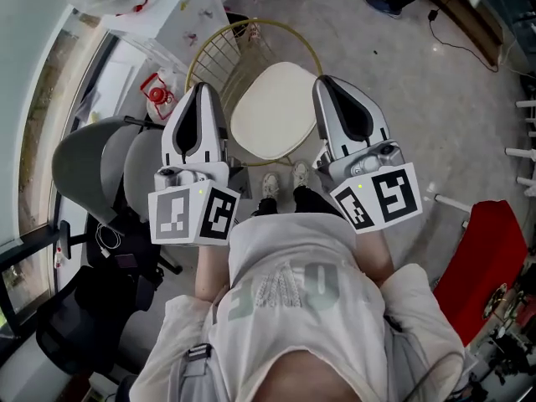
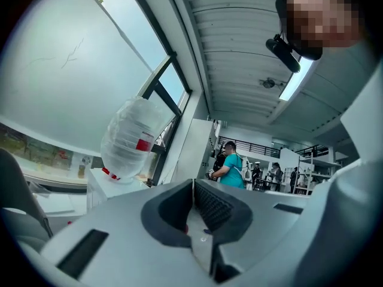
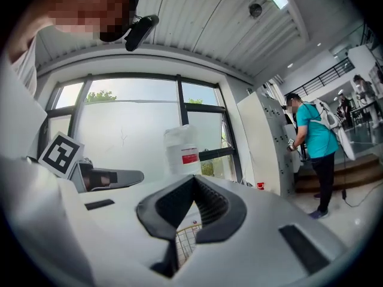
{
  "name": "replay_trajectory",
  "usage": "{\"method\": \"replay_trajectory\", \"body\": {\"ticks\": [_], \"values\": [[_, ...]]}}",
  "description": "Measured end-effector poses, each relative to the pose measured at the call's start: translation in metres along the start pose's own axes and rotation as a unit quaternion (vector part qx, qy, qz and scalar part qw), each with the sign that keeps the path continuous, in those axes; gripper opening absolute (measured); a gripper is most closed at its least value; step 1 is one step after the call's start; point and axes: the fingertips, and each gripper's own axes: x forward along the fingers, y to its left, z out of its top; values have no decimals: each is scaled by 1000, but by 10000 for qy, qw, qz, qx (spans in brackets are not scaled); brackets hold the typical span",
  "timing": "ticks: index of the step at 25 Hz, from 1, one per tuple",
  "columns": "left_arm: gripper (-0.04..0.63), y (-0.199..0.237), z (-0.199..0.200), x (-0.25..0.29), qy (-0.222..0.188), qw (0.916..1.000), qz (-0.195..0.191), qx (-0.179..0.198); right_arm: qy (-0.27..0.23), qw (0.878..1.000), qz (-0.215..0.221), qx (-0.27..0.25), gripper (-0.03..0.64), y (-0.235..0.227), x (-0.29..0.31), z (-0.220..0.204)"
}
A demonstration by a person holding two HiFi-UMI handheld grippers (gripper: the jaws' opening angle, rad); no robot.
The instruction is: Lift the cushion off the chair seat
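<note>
Left gripper (image 1: 203, 90) and right gripper (image 1: 328, 84) are held level, each with its jaws pressed together and nothing between them.
They frame the cream cushion (image 1: 272, 111), probably lining up with its side edges. It lies flat and untouched on the gold wire chair (image 1: 219, 47). Grey office chairs (image 1: 92, 162) crowd the left, while the floor (image 1: 419, 82) beyond gives freer room for lifting.

Daylight flooded through the windows (image 3: 125, 121), bleaching the glass white in both gripper views. A ceiling light (image 2: 296, 82) glared at the left gripper view's upper right. Fisheye distortion bent the edges and blackened the corners. The head view was bright and even, with soft shadows on the floor (image 1: 402, 82).
</note>
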Motion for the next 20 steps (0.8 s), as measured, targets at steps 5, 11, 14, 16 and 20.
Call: {"method": "replay_trajectory", "body": {"ticks": [5,11,14,16,20], "values": [[57,17,-37,7,456,9979,61,-465,270,9991,280,177,12,-1,17,-19],[196,50,-114,11,1172,9852,344,-1201,765,9947,566,397,12,-8,36,-61],[202,70,-167,11,1539,9724,567,-1658,1049,9909,679,505,12,-13,44,-85],[202,85,-202,6,1775,9613,807,-1944,1218,9883,773,499,12,-12,49,-98],[209,114,-264,-8,2076,9363,1266,-2534,1506,9831,983,346,12,-6,57,-123]]}}
